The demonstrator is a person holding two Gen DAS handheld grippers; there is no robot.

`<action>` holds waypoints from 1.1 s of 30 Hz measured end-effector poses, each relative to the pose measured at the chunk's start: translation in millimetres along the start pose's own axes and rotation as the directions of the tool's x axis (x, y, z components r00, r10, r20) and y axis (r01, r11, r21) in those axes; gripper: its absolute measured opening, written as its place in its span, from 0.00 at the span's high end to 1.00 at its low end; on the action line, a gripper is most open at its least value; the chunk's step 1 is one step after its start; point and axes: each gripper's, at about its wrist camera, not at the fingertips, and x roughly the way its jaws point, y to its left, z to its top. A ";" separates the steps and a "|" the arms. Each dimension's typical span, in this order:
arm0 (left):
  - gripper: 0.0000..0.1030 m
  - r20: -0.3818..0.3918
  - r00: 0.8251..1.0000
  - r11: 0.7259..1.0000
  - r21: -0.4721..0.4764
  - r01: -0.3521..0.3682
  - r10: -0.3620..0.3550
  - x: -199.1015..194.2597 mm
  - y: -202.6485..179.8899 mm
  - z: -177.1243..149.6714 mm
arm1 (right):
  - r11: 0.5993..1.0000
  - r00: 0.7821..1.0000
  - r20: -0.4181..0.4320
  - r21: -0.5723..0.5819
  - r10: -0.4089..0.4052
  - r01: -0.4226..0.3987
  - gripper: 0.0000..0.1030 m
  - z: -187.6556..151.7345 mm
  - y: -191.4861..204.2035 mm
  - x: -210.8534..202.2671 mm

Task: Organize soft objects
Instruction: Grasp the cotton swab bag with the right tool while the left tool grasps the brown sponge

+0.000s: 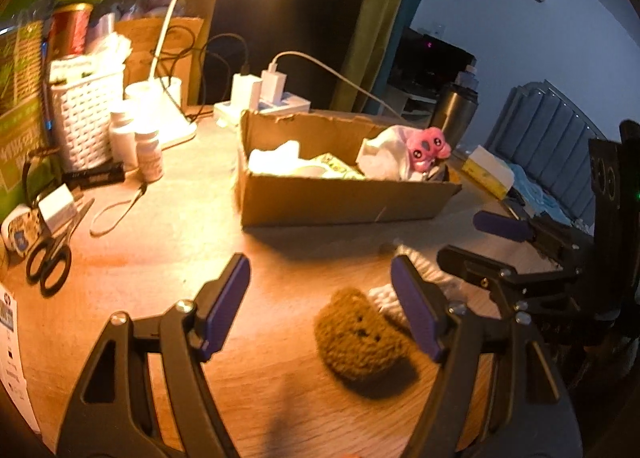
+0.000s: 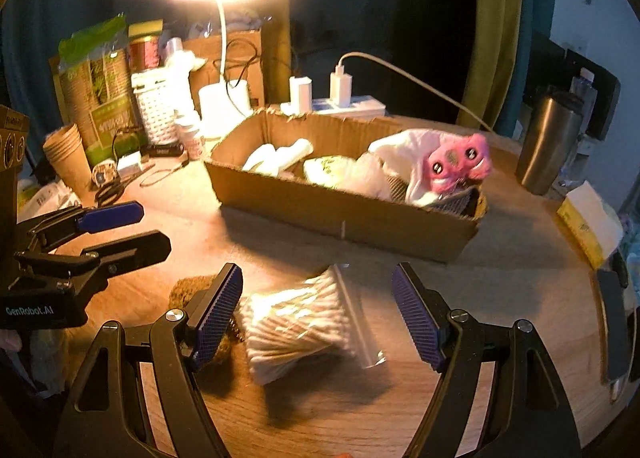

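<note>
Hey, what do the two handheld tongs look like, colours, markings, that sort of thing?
Both tongs, left and right, have black angular frames with silver screws and purple-blue ridged pads. The left one carries white "GenRobot.AI" lettering on its body.

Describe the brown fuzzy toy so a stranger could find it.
Start at the cardboard box on the wooden table. On the table in front of it lies the brown fuzzy toy, next to a bag of cotton swabs. It alone is dark, woolly, with tiny black eyes.
</note>
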 end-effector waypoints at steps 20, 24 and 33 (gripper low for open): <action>0.27 -0.080 0.997 0.999 -0.034 -0.017 0.014 20.2 3.5 -26.8 | 0.998 0.991 -0.118 0.003 0.060 -0.060 0.17 -30.4 0.1 45.5; 0.27 -0.098 0.995 1.000 -0.012 -0.014 0.013 25.6 -5.3 -27.8 | 0.997 0.990 -0.123 0.020 0.072 -0.070 0.17 -33.5 -7.4 48.5; 0.27 -0.133 0.991 0.999 0.033 -0.008 0.013 39.4 -25.9 -27.2 | 0.994 0.988 -0.125 0.074 0.088 -0.079 0.17 -38.5 -26.2 45.9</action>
